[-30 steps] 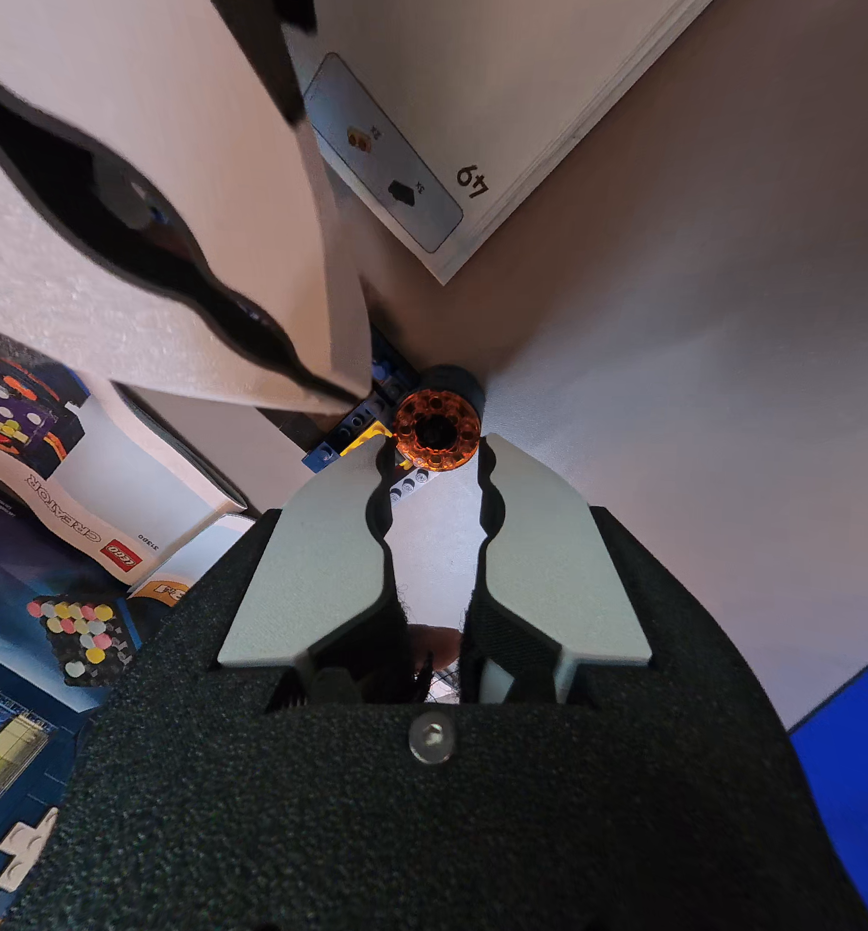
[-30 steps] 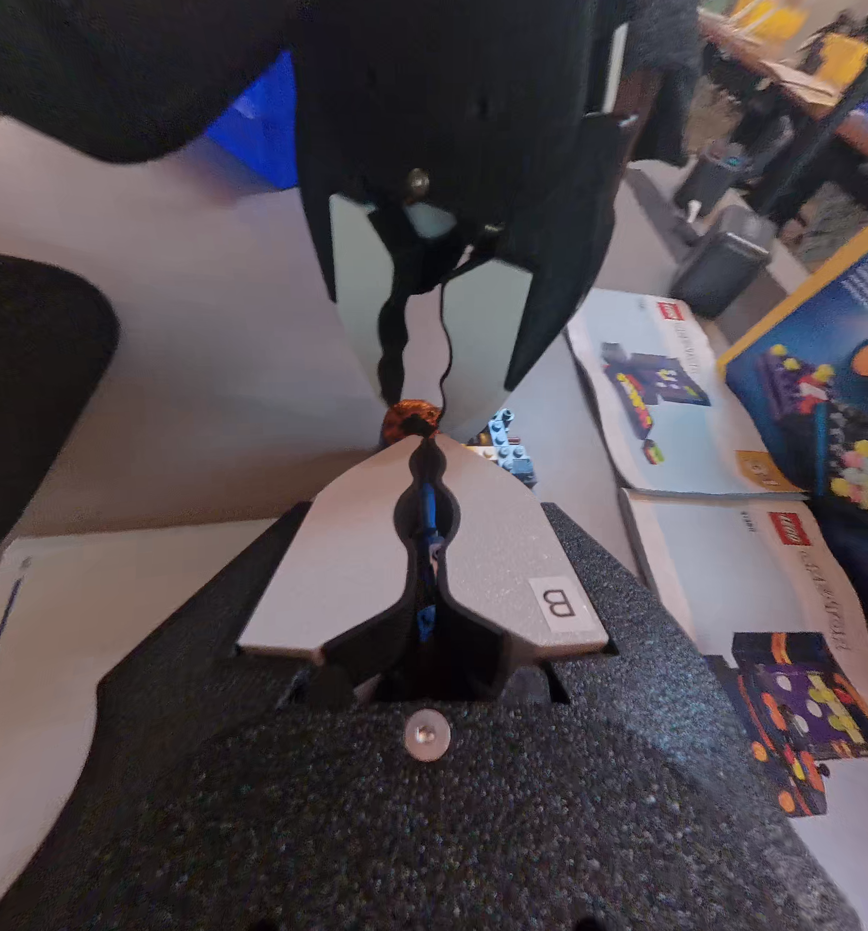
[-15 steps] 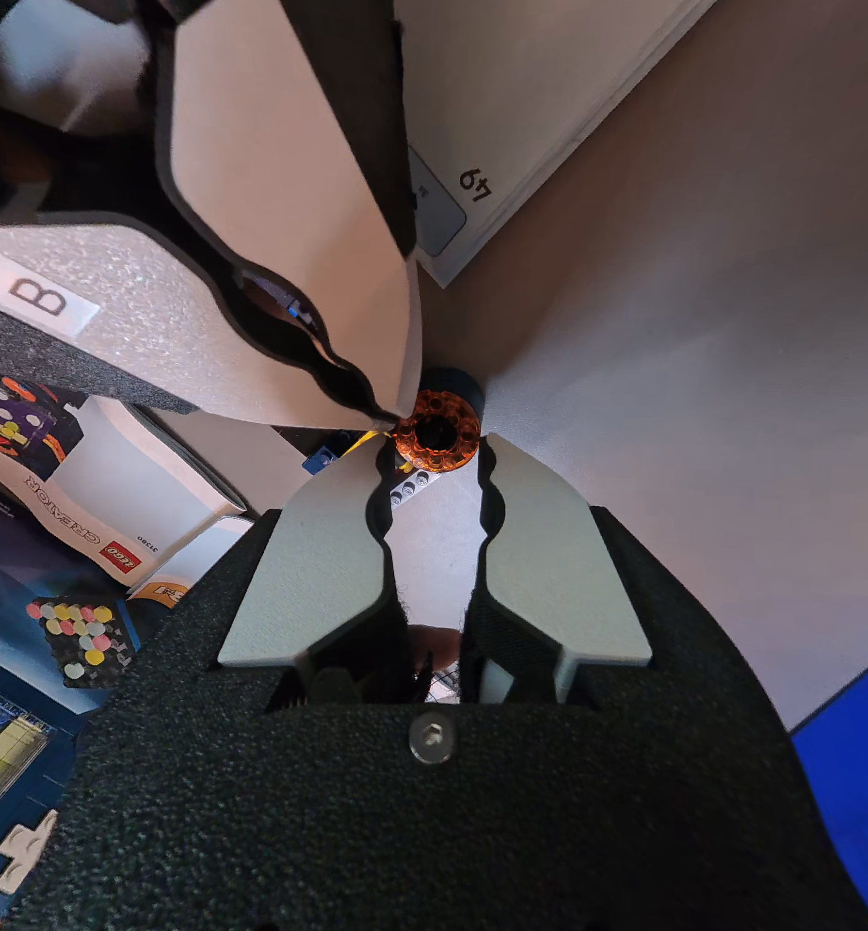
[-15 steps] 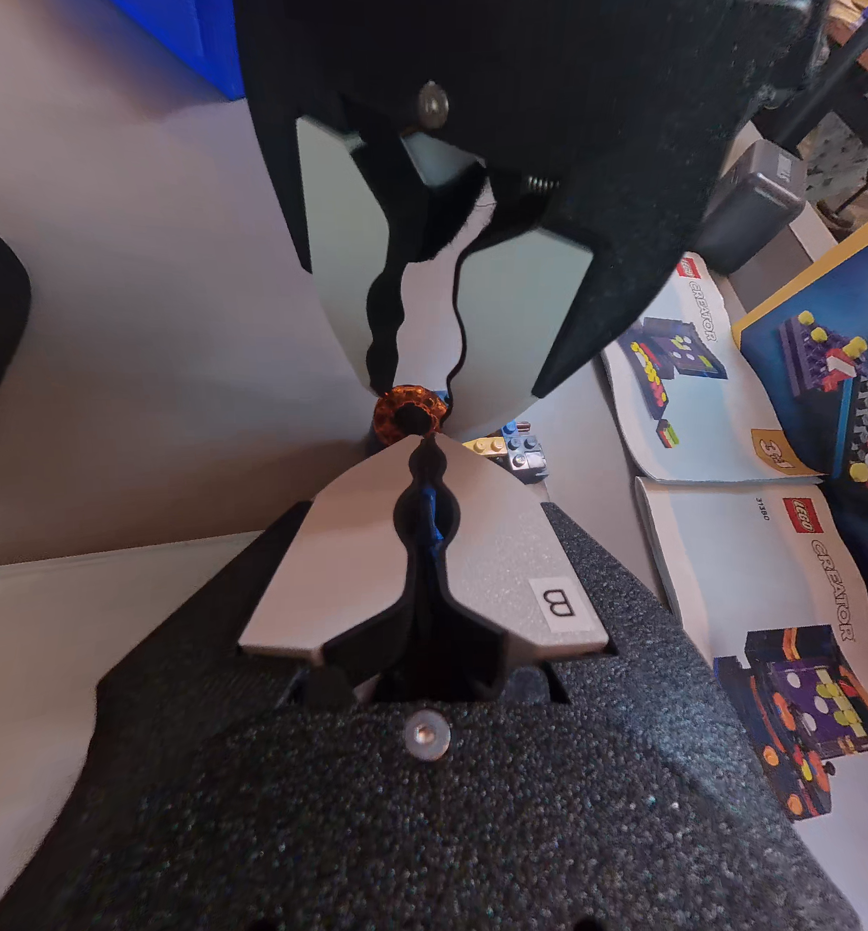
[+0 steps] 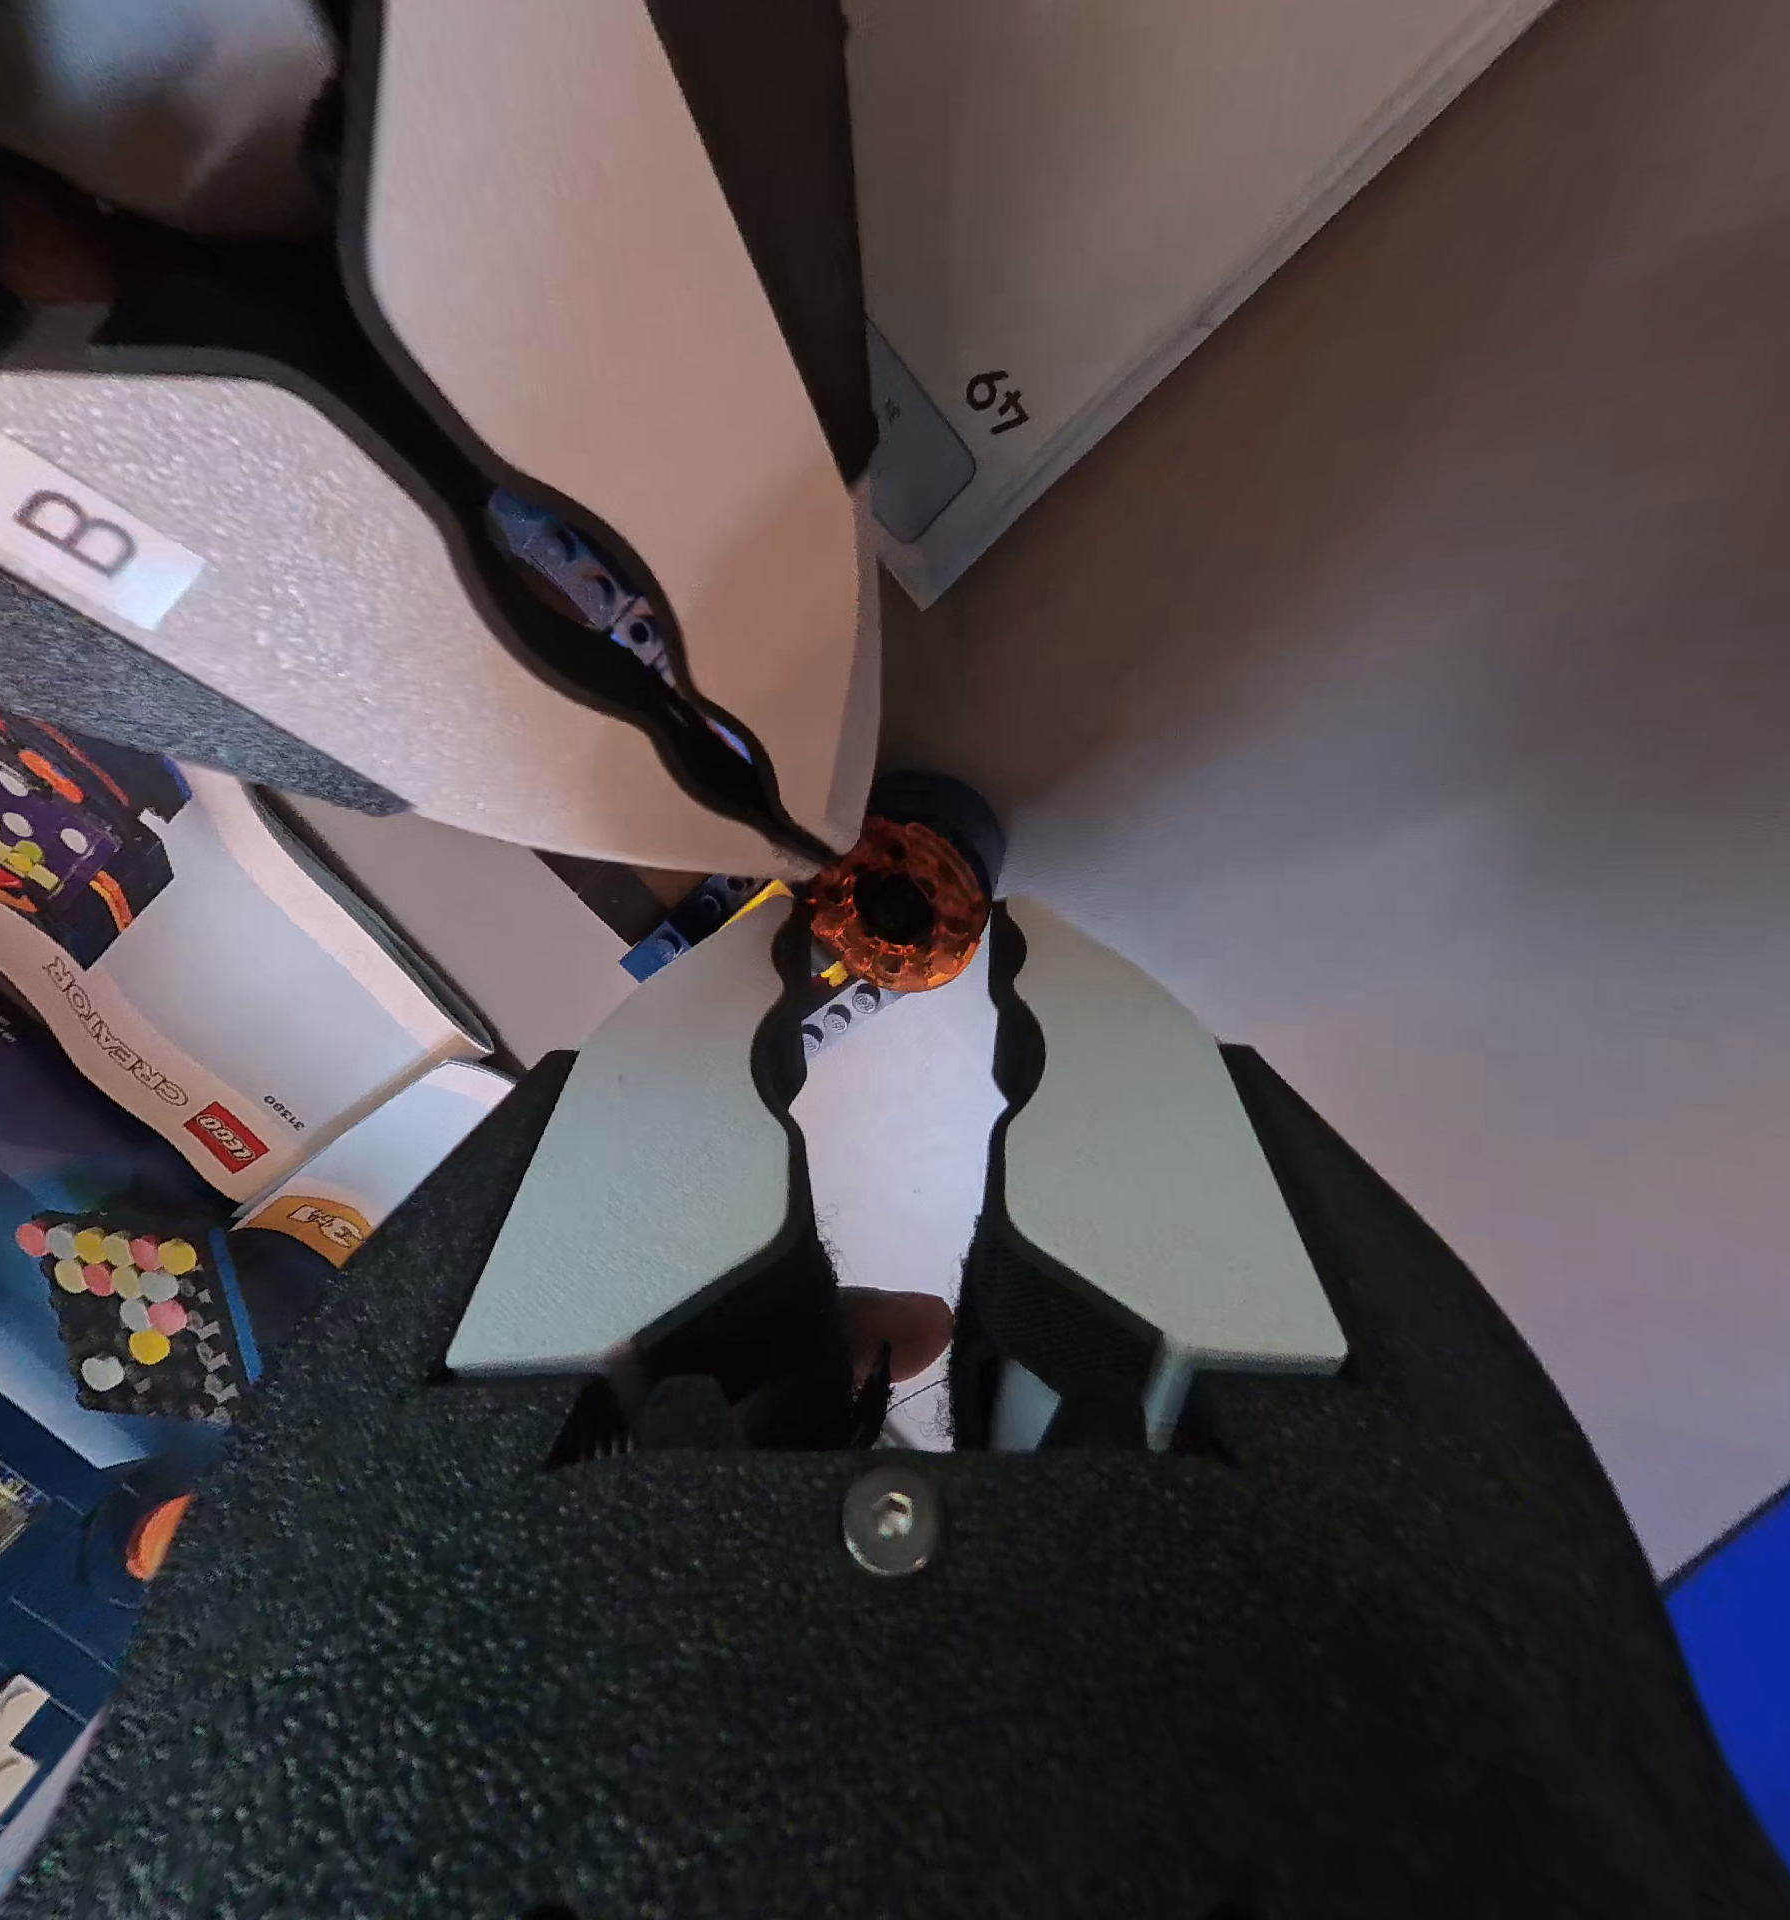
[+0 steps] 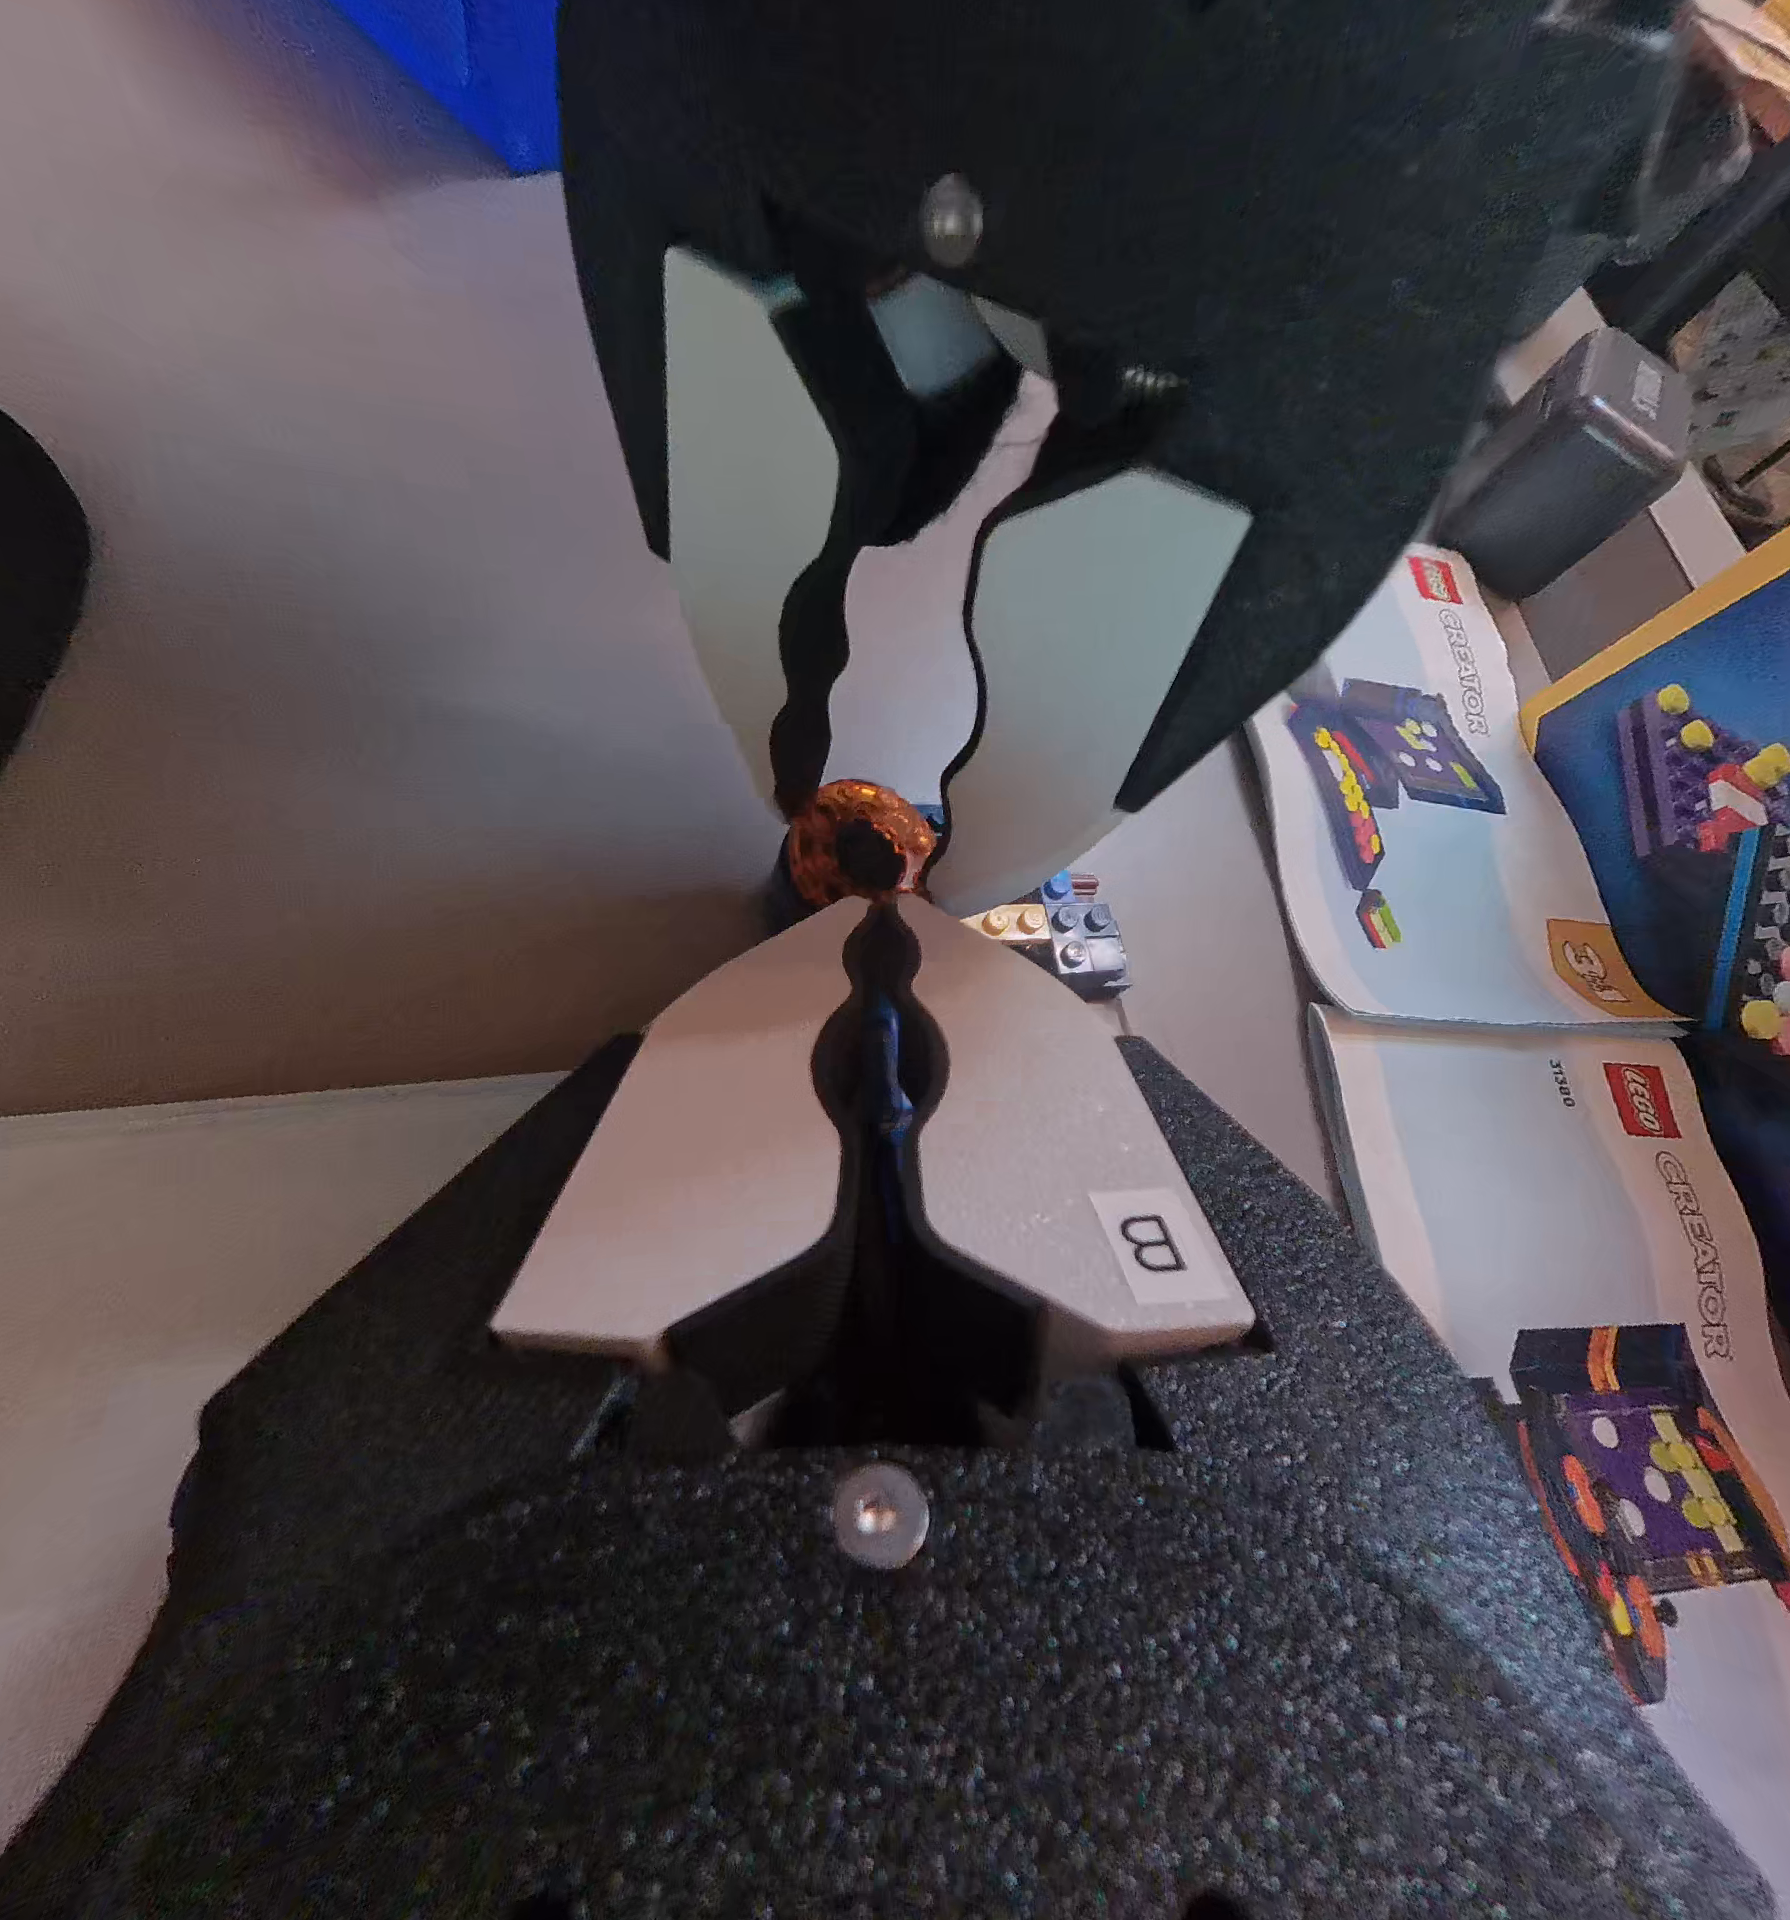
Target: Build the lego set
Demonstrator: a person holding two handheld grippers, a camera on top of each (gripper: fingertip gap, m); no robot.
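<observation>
Here left gripper [image 5: 893, 925] grips the orange disc [image 5: 896, 920]; only its view shows a blue piece [image 5: 569, 561] inside the closed right gripper [image 6: 875, 909].

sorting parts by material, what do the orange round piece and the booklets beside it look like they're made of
Orange round piece: looks like translucent glossy plastic, since light glows through it and its pitted face glints. Booklets: probably coated paper with a soft sheen; thin, printed, edges curling off the table.
</observation>
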